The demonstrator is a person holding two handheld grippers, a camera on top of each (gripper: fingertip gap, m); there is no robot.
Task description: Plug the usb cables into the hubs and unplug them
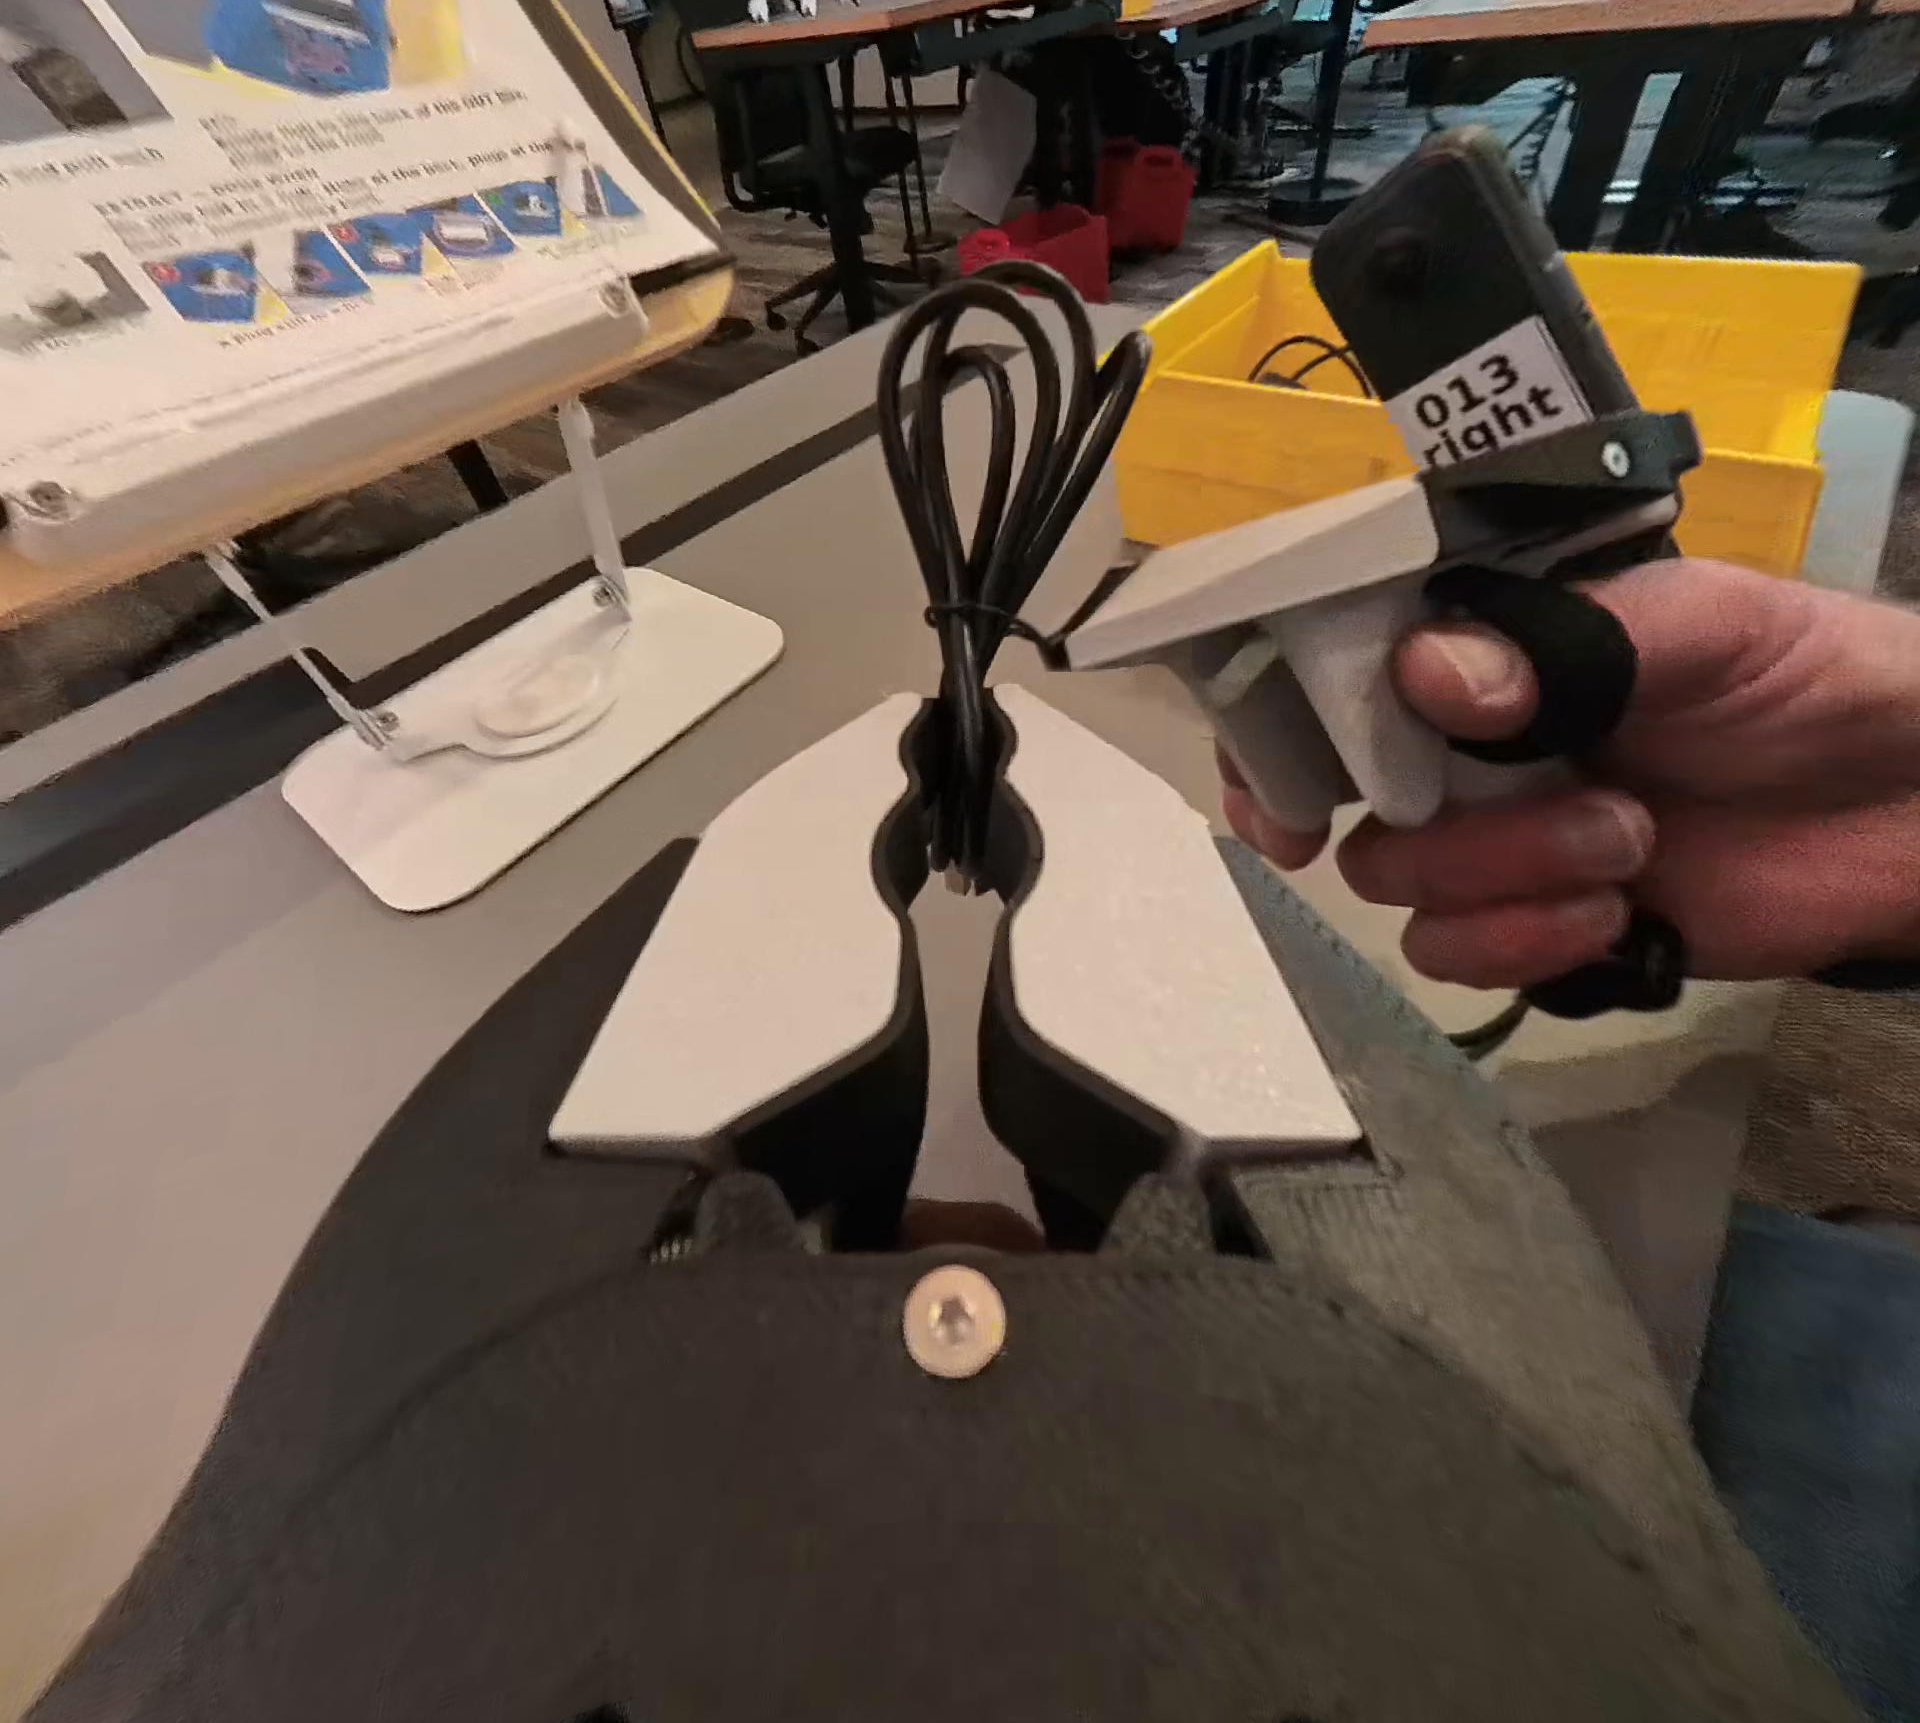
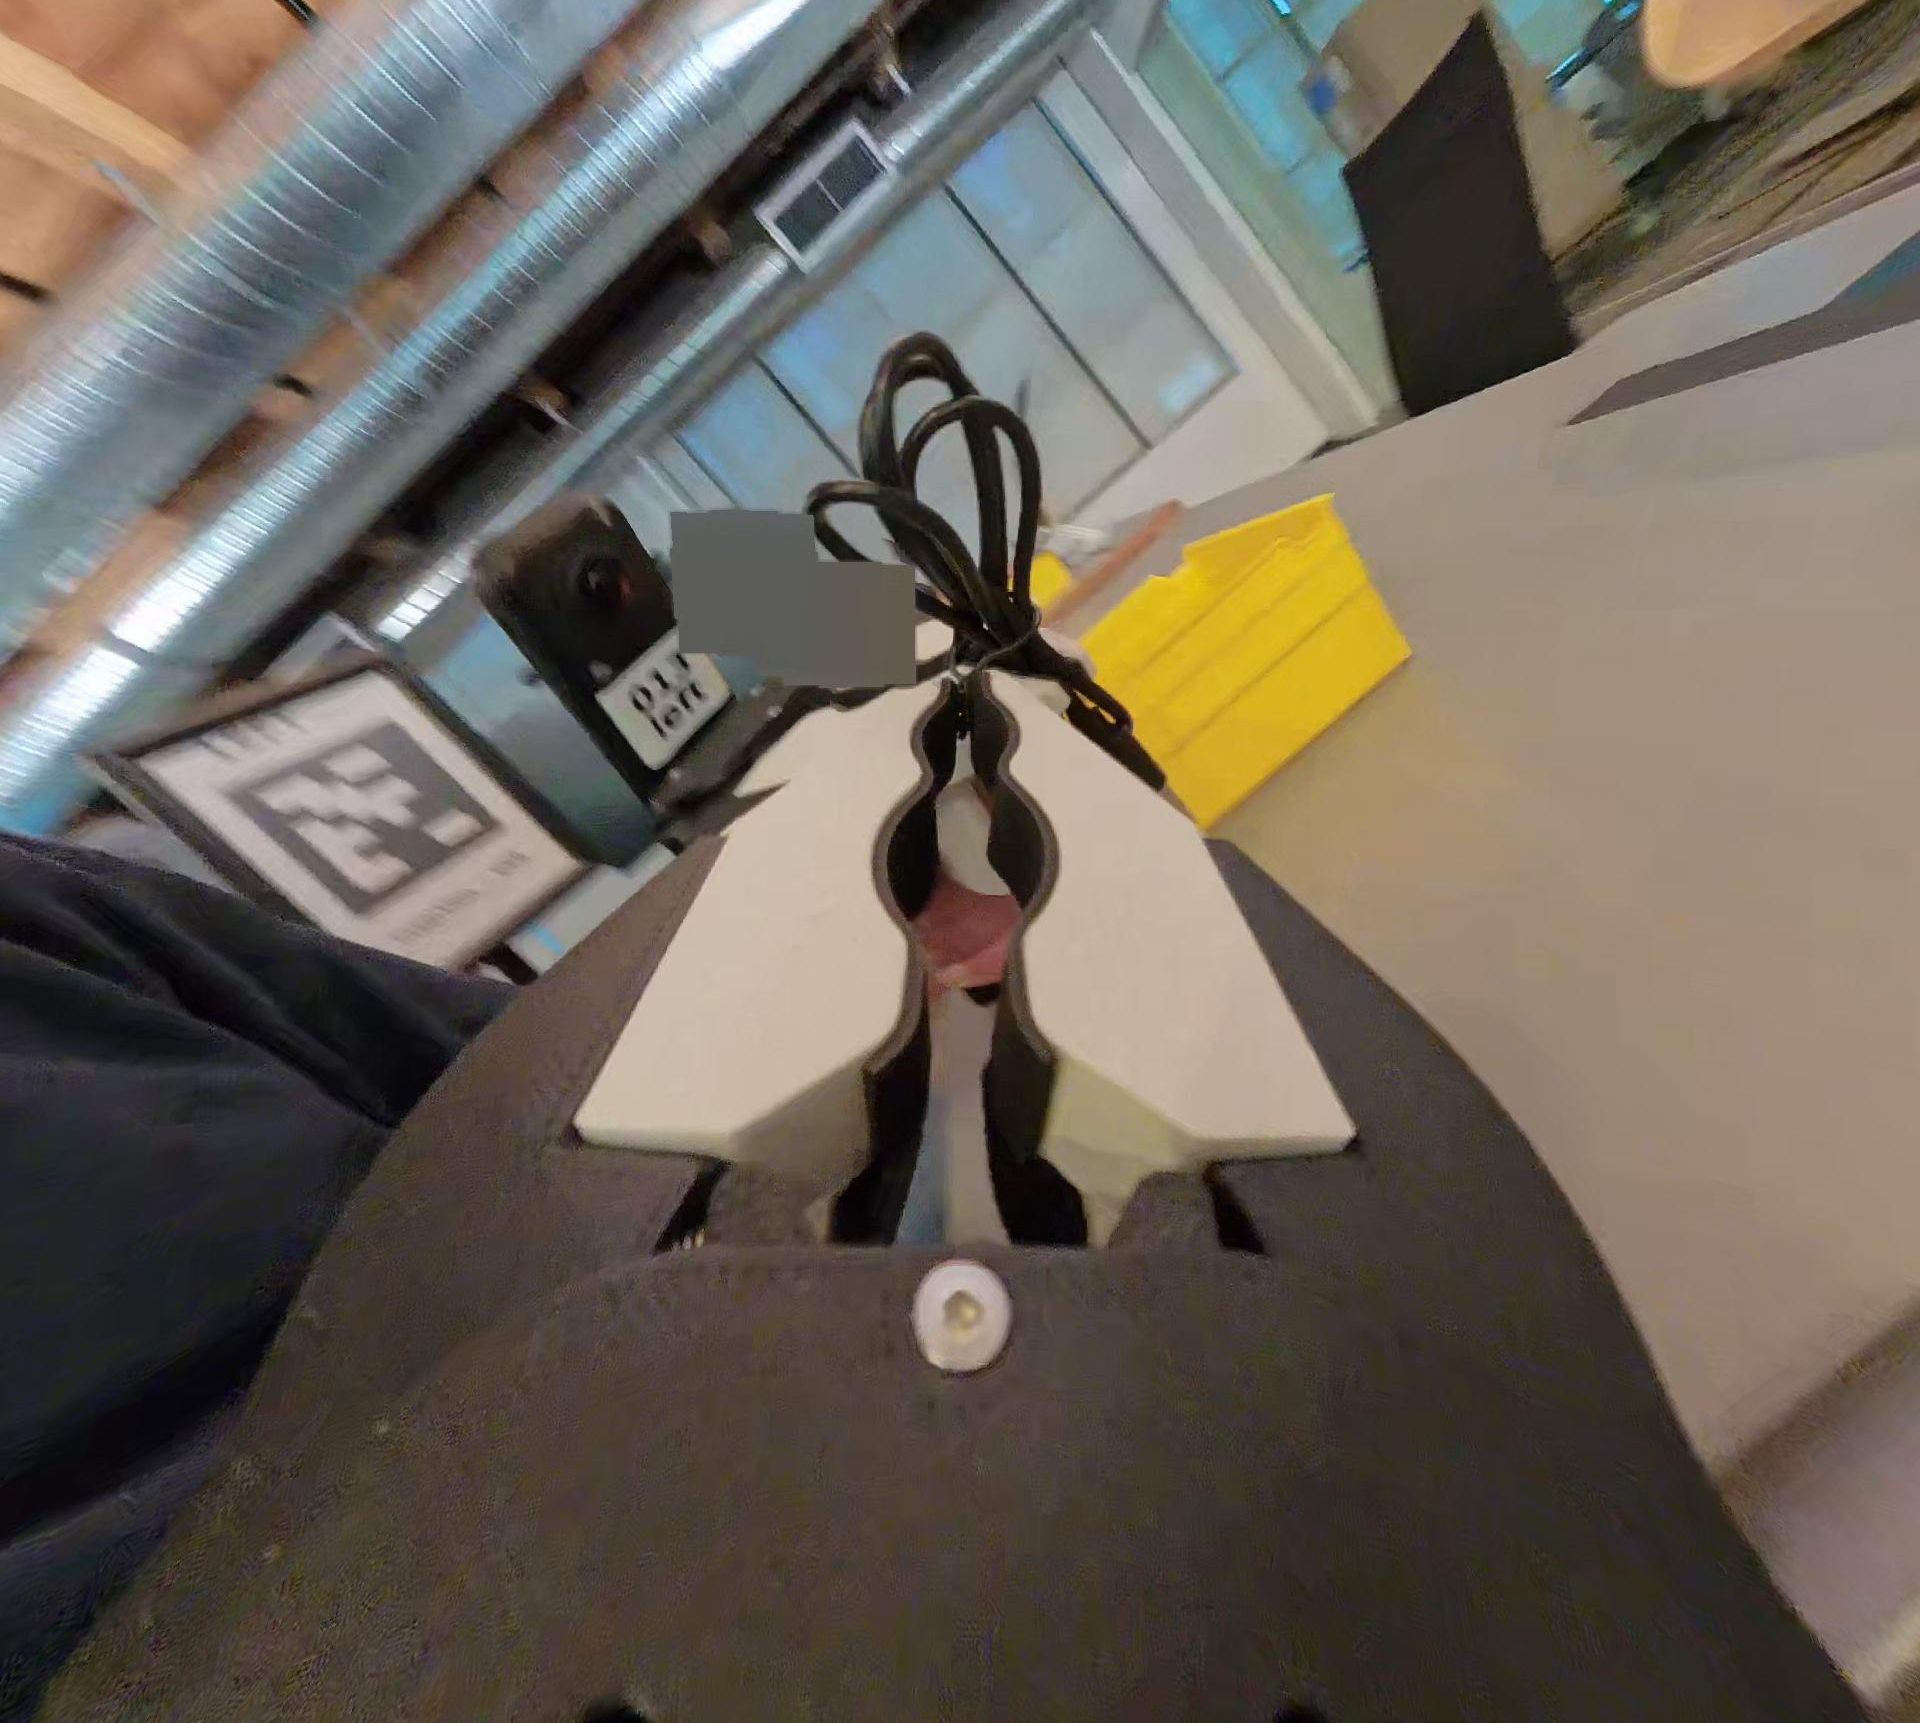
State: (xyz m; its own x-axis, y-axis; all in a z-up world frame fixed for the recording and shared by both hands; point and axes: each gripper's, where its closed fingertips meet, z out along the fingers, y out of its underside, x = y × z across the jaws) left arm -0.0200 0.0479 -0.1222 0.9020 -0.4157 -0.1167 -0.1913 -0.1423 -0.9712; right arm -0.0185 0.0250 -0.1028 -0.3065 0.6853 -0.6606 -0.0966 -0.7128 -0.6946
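The left gripper (image 1: 961, 717) is closed on a bundled black USB cable (image 1: 982, 468), held upright above the grey table (image 1: 260, 925). The right gripper (image 2: 961, 707) pinches the thin tie (image 1: 1023, 629) around the same bundle, fingertips nearly together.

cable (image 1: 971, 468): black throughout, bundled loops bound by a thin black tie. left gripper (image 1: 957, 717): white finger plates edged in black, on a dark grey-black textured body with a silver screw. right gripper (image 2: 962, 707): same white plates, black edging, dark body. bin (image 1: 1247, 437), right of the cable: bright yellow. table (image 1: 208, 998) under the cable: plain grey with a darker grey band. stand base (image 1: 582, 728), left of the cable: white. instruction sheet (image 1: 260, 115), above left of the cable: white with blue and yellow picture panels. marker board (image 2: 353, 811), left of the cable: black-and-white block pattern.
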